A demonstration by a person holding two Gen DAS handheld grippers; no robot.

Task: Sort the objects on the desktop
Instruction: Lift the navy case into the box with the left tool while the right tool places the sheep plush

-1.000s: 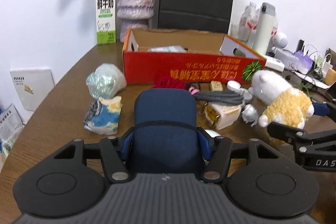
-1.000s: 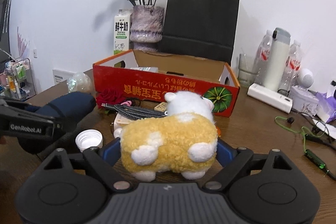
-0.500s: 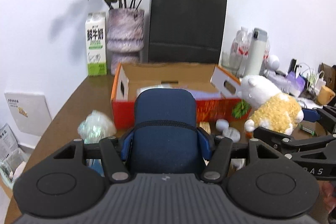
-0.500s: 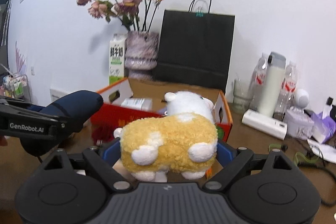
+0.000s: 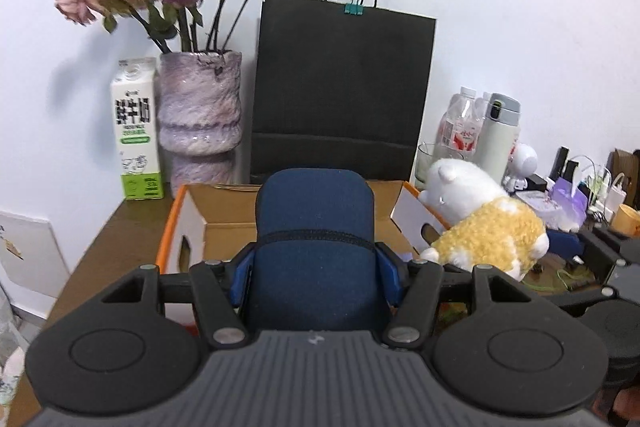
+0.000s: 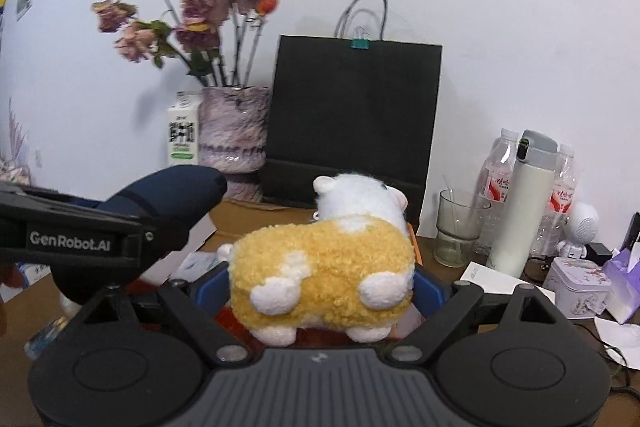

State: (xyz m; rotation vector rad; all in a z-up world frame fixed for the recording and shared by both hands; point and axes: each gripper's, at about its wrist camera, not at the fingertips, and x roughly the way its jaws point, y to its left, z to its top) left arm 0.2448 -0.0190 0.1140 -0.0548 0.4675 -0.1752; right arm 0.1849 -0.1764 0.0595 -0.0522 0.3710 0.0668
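I have the left gripper (image 5: 316, 263) clamped on a navy blue case (image 5: 315, 227), its blue pads pressed to either flank, and the right gripper (image 6: 322, 291) clamped on the plush sheep (image 6: 332, 263), which fills the whole gap between its fingers with its white head pointing away from me. Both loads hang in the air, and just beyond and below the left fingertips lies the open cardboard box (image 5: 192, 223) where I judge they belong. To place them well I would carry each one past the near wall until it sits squarely over the opening, lower it close to the floor of the box, and only then part the fingers, taking one hand at a time since the two grippers ride just beside each other and the sheep is bulky. The case hides most of the box interior from the left view; in the right view something pale shows to the left of the fingers, perhaps a packet already inside, though I cannot be sure.
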